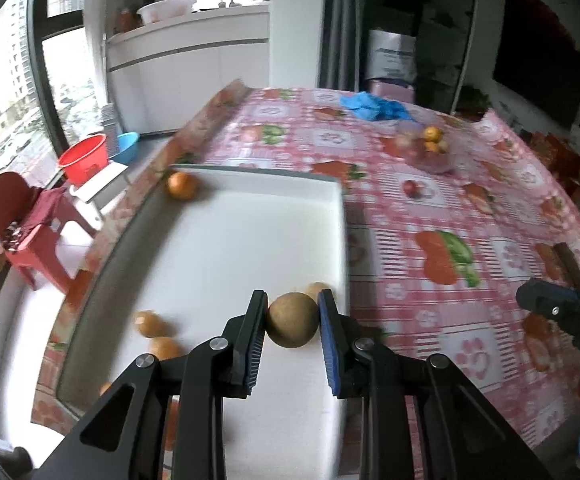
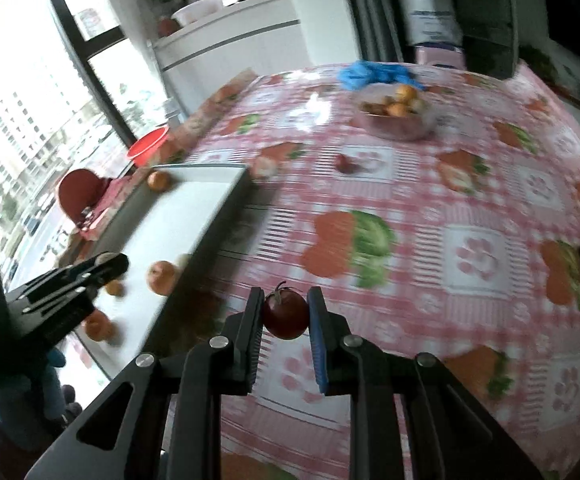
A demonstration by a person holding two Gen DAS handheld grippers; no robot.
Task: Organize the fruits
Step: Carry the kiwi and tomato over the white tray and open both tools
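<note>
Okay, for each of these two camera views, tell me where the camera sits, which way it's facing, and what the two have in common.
Left wrist: sits on the left hand-held gripper, facing forward over the white tray; its fingers pinch a brown fruit; the right gripper and a blue glove show at the right edge.
Right wrist: sits on the right hand-held gripper, facing forward across the tablecloth; its fingers pinch a tomato; the left gripper shows at left.
Shared: tray, fruit bowl, a loose red fruit, blue bags, red basin.
</note>
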